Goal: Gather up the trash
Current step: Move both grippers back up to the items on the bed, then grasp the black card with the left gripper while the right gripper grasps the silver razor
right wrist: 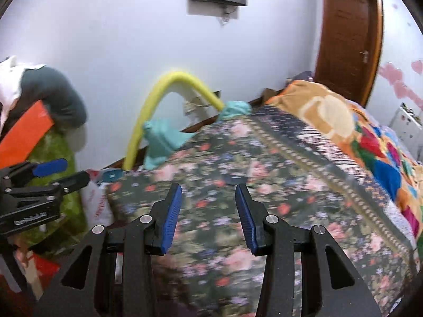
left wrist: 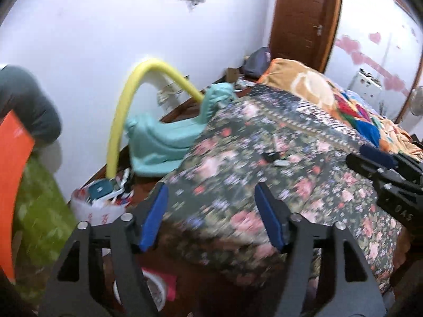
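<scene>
My left gripper [left wrist: 211,189] is open and empty above the near corner of a bed with a dark floral cover [left wrist: 264,185]. Small items [left wrist: 273,158], one dark and one pale, lie on the cover beyond it. A white plastic bag [left wrist: 97,208] stuffed with wrappers sits on the floor at the bed's left. My right gripper [right wrist: 208,189] is open and empty over the same floral cover [right wrist: 264,211]; a small dark item [right wrist: 235,178] lies just ahead of it. The bag shows at the left in the right wrist view [right wrist: 97,203].
A bent yellow foam tube [left wrist: 127,105] and teal cloth [left wrist: 164,142] lie by the wall. An orange quilt [left wrist: 330,97] covers the far bed. An orange board [left wrist: 13,171] and green cloth [left wrist: 39,211] stand at left. A wooden door [left wrist: 298,18] is behind.
</scene>
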`<state>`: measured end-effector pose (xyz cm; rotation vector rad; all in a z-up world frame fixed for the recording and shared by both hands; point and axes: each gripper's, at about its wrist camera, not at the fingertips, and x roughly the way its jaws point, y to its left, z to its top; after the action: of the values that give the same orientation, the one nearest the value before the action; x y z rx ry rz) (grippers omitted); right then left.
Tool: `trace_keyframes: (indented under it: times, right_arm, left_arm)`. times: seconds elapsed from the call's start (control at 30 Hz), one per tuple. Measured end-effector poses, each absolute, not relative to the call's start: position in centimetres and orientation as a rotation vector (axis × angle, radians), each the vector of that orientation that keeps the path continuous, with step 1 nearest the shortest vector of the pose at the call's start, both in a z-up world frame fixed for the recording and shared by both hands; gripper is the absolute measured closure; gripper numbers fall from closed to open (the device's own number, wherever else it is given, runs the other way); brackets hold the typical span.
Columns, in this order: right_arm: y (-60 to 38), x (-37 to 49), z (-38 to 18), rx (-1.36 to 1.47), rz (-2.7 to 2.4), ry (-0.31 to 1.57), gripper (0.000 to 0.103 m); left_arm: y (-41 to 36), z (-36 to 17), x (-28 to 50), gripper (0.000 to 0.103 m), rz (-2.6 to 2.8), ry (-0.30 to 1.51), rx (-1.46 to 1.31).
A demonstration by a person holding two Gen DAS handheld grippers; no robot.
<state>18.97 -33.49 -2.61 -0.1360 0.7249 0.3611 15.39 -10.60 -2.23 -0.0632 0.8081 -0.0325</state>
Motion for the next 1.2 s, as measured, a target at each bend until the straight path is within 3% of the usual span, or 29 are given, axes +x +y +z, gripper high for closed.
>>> trace_keyframes:
  times: [0.13, 0.23, 0.33, 0.63, 0.9, 0.93, 1.0, 1.03, 1.2]
  right_arm:
    - [-35.6, 21.7, -4.0, -0.134, 0.333, 0.773, 0.064]
    - [-36.5, 23.6, -5.5, -0.133, 0.319, 0.806, 0.047]
    - [-37.1, 25.6, -7.3, -0.113, 0.323, 0.850, 0.040]
    - [-35.7, 32.7, -14.7, -0.001, 0.357, 1.030, 0.040]
    - [-33.3, 35.5, -19.7, -0.039, 0.260, 1.056, 0.040]
    - [-32.8, 35.3, -19.9, -0.081, 0.250, 1.029, 0.040]
    - [-32.5, 34.9, -19.9, -0.097, 0.278, 1.011, 0.050]
    - [-32.5, 34.7, -19.9, -0.090, 0.296, 1.014, 0.065]
    - [-34.3, 34.0, -19.3, -0.046, 0.337, 1.032, 0.066]
  left_arm:
    - [-12.9, -2.6, 18.6, 0.023, -0.095, 0.794, -0.065]
    - [-14.0, -3.3, 20.8, 0.020, -0.121, 0.801, -0.081]
    - [-14.6, -4.7, 23.2, 0.020, -0.131, 0.821, -0.091]
    - [-13.8, -9.1, 29.1, 0.020, -0.135, 0.900, -0.102]
    - [-13.2, -12.3, 31.5, 0.020, -0.136, 0.941, -0.062]
    - [-13.3, -12.6, 31.6, 0.020, -0.139, 0.946, -0.052]
    - [-13.3, -13.2, 31.7, 0.020, -0.150, 0.960, -0.042]
    - [-13.5, -13.4, 31.8, 0.021, -0.158, 0.967, -0.037]
    - [-14.6, -13.6, 31.9, 0.021, -0.184, 0.978, -0.036]
